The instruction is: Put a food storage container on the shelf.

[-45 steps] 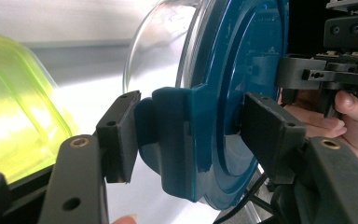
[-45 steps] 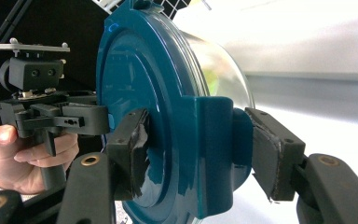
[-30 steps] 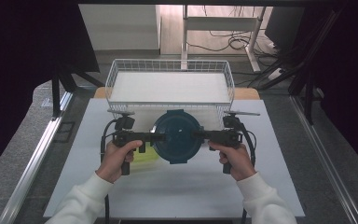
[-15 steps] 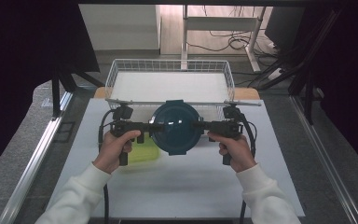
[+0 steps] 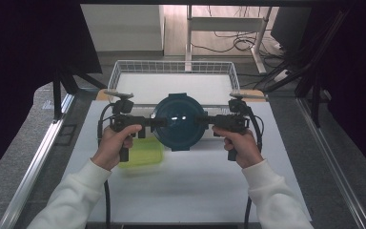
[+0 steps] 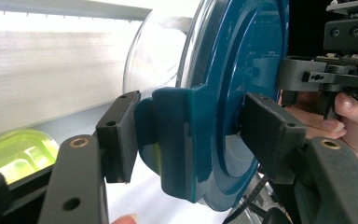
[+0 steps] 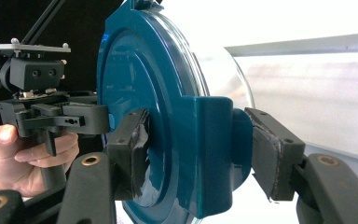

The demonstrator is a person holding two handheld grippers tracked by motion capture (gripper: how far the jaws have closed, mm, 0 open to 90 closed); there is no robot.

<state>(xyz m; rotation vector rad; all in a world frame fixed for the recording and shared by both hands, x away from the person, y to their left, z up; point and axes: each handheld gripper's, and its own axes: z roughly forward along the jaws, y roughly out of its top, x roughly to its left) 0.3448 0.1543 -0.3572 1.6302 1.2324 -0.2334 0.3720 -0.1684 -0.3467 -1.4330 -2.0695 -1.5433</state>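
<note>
Lid (image 5: 179, 121) hangs between left gripper (image 5: 158, 122) and right gripper (image 5: 201, 120), both clamped on its opposite side tabs.

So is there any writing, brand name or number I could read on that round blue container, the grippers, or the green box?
None can be read. The blue container, held at its side tabs by the left gripper and right gripper, shows plain plastic. The green box is blurred, with no lettering visible. The wire basket carries no label.
</note>
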